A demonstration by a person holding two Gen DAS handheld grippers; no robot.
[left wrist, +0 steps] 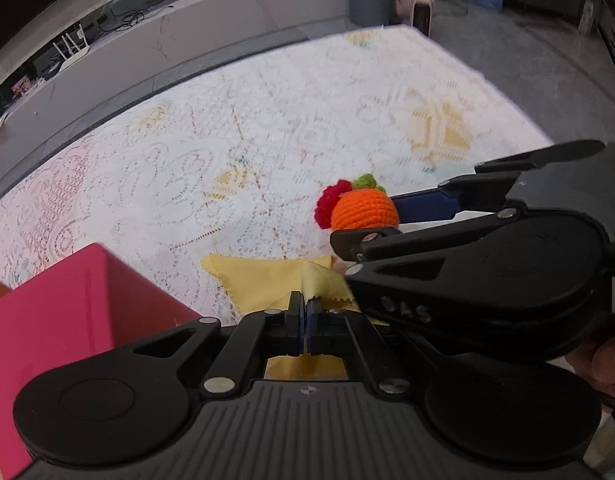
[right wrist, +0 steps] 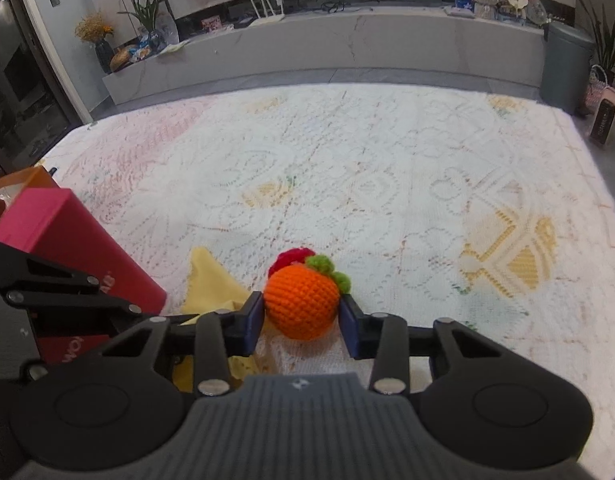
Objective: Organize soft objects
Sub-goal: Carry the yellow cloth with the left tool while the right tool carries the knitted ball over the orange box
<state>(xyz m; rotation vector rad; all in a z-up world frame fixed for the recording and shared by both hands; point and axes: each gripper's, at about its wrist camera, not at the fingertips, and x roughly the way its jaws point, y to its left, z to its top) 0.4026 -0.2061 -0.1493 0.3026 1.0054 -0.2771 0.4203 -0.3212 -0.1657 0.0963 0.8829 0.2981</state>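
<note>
Left gripper (left wrist: 306,312): jaws fully closed, blue pads pinching a raised fold of the yellow cloth (left wrist: 263,278). The rest of the cloth lies on the lace cover of the counter (left wrist: 267,120), near the counter's near edge, just right of the pink box (left wrist: 67,312).

Right gripper (right wrist: 302,316): jaws part-open, one blue pad at each side of the orange crochet ball (right wrist: 301,304). The left pad touches the ball; the right pad sits at its edge, and firm contact there cannot be told. The ball carries green tufts and a red crochet piece (right wrist: 285,261) on its far side, and sits just right of the cloth.

Pink box: stands at the near left of the counter, an orange box (right wrist: 31,180) behind it.
</note>
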